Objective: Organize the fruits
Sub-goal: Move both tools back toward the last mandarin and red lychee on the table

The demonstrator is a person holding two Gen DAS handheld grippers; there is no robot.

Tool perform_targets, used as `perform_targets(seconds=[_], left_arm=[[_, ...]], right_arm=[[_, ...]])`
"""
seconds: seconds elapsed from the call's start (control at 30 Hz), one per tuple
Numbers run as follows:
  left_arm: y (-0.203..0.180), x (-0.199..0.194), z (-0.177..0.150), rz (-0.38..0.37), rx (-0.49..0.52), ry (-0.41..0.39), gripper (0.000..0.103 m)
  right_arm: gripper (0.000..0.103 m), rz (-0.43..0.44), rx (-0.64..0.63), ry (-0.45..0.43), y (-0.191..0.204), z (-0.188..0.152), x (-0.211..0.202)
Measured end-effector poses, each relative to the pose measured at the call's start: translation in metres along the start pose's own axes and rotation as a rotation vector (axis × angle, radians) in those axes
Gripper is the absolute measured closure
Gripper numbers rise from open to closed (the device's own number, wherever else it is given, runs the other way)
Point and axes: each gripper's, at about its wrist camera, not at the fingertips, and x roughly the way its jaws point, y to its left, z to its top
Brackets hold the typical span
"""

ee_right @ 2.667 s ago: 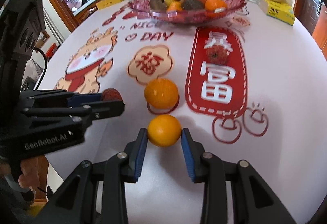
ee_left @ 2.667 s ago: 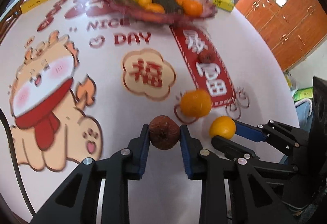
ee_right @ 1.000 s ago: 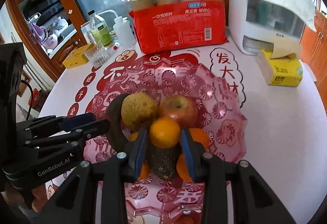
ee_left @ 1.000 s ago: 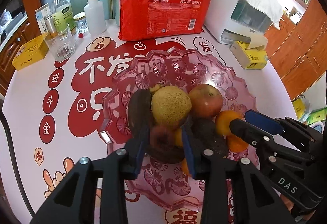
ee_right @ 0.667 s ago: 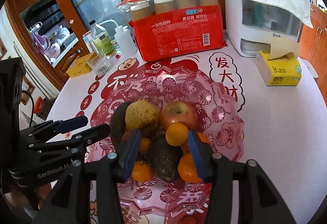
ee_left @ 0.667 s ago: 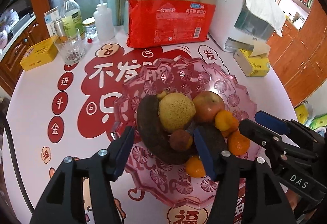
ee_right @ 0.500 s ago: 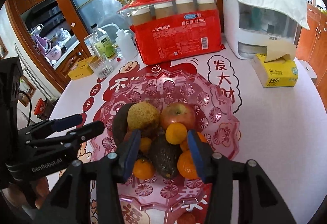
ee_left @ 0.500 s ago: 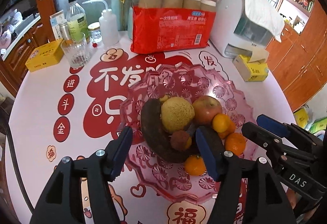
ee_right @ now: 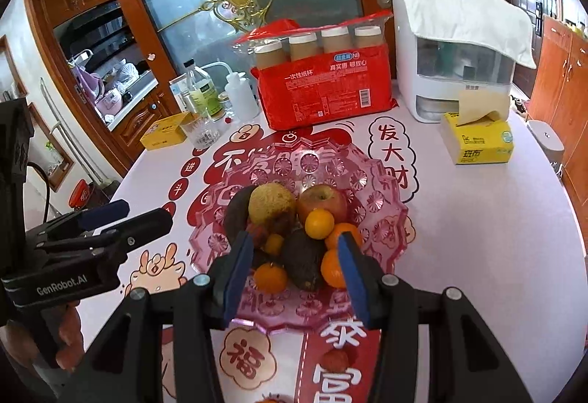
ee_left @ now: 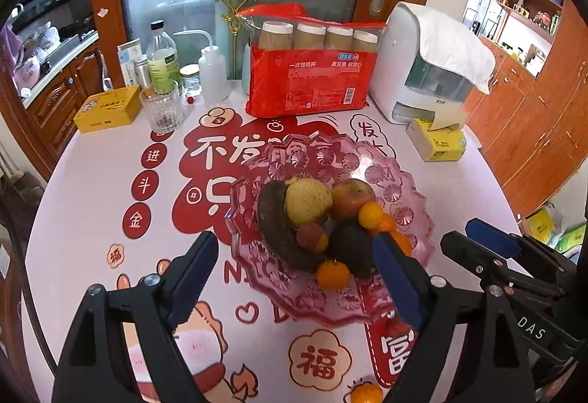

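Note:
A pink glass bowl (ee_left: 415,219) (ee_right: 386,219) holds a pear (ee_left: 307,201), an apple (ee_left: 351,197), a dark avocado (ee_left: 351,245), several oranges and a small brown fruit (ee_left: 309,236). One orange (ee_right: 319,223) rests on top beside the apple. My left gripper (ee_left: 294,248) hovers above and in front of the bowl, its jaws opening with nothing between them. My right gripper (ee_right: 294,241) is open and empty too, and hangs over the bowl's near side. A red lychee-like fruit (ee_right: 335,360) and an orange (ee_left: 365,395) lie on the table in front of the bowl.
Behind the bowl stand a red pack of paper cups (ee_left: 308,83), a white dispenser under a towel (ee_left: 426,72), a yellow tissue box (ee_left: 437,142), a glass (ee_left: 161,109), bottles and a yellow tin (ee_left: 108,107). The round table's edge curves along the right.
The left gripper let go of the brown fruit and the right let go of the orange; both fruits stay in the bowl. Both grippers opened and drew back and up.

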Motion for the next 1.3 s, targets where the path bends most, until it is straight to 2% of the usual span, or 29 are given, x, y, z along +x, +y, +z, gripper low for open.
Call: perform_targets(seconds=[0.27,0.53,1.03,1.3], left_arm=[[-0.012,-0.024,-0.035,0.0,-0.004,-0.004,0.017],[-0.027,-0.028,-0.079,-0.001,0.009,0.034,0.017],[-0.066,0.024,-0.17,-0.04,0.065,0.233,0.017],[-0.085,0.046,-0.202,-0.07,0.097,0.283,0.017]], right_arm=[[0.054,-0.015,-0.026,0.001,-0.002,-0.029,-0.03],[0.054,-0.033,-0.024,0.029,-0.017,-0.066,-0.044],[0.054,-0.066,0.041,0.137,-0.05,-0.13,-0.025],[0.054,-0.064,0.058,0.187,-0.056,-0.151,-0.01]])
